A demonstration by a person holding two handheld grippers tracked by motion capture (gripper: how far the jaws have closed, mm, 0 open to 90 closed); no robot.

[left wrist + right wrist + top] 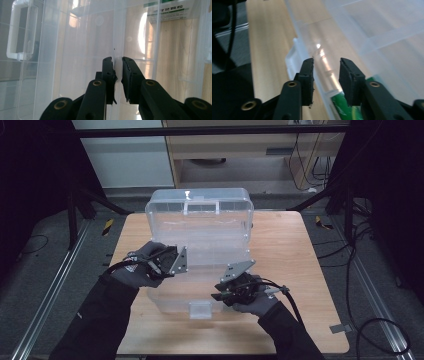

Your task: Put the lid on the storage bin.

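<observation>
Left gripper: pinching a thin clear wall of the storage box. Right gripper: parted, empty, above the box's rim. Box: translucent smooth plastic, rectangular, frame centre on the wooden surface, long axis running top to bottom; white latch at its lower edge.

A wooden table carries a clear plastic box.

- Your left hand-held gripper points right, jaws nearly closed, a narrow gap between them.
- Your right hand-held gripper points left, jaws parted.
</observation>
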